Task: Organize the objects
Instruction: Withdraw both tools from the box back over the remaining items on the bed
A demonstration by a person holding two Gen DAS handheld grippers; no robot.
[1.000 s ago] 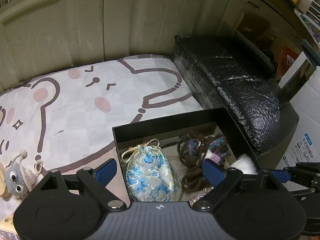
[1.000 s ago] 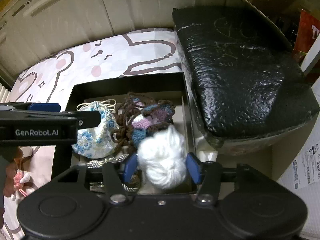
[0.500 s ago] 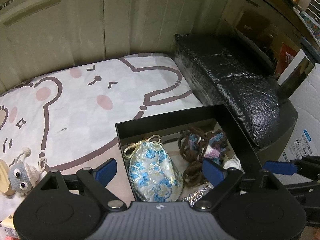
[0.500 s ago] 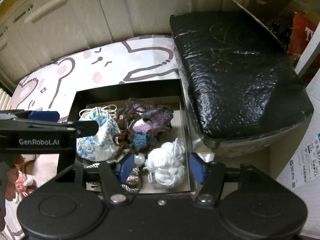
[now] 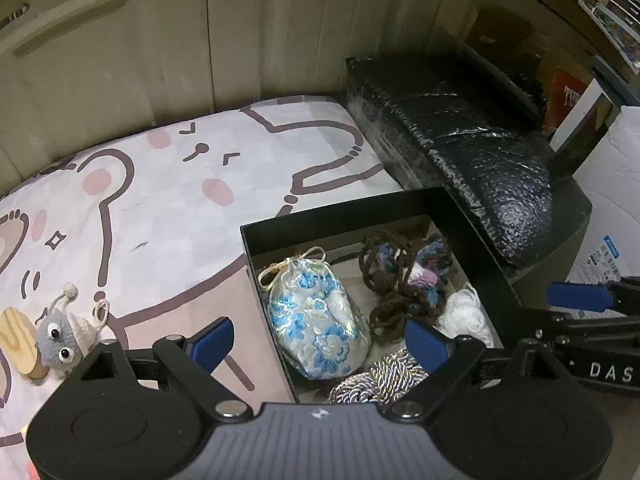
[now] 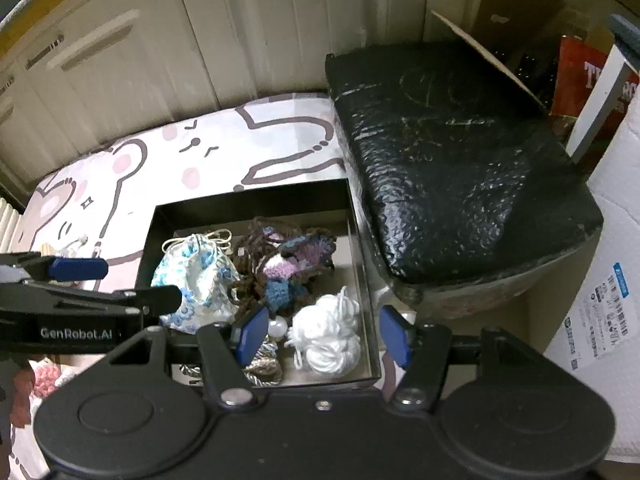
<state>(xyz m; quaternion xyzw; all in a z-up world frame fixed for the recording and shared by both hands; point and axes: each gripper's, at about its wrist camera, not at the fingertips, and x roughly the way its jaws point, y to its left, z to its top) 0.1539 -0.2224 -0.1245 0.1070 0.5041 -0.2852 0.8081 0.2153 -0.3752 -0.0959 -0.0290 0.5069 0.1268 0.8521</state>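
Two hand-held grippers hang over a black box [image 6: 256, 200] that sits on a bed sheet with cartoon animals [image 5: 168, 200]. In the box, a blue flower pouch [image 5: 316, 316] lies at nine o'clock, a brown and purple yarn tangle [image 6: 280, 264] sits in the middle, and a white yarn ball [image 6: 328, 336] rests at five o'clock beside a shiny rope coil [image 5: 376, 376]. Right hand-held gripper [image 6: 322, 334] has its blue pads spread wide, not touching the white ball below them. Left hand-held gripper [image 5: 320, 340] is wide open too (nothing in it). One little gray knitted toy [image 5: 64, 336] waits on the sheet at nine o'clock, outside the box.
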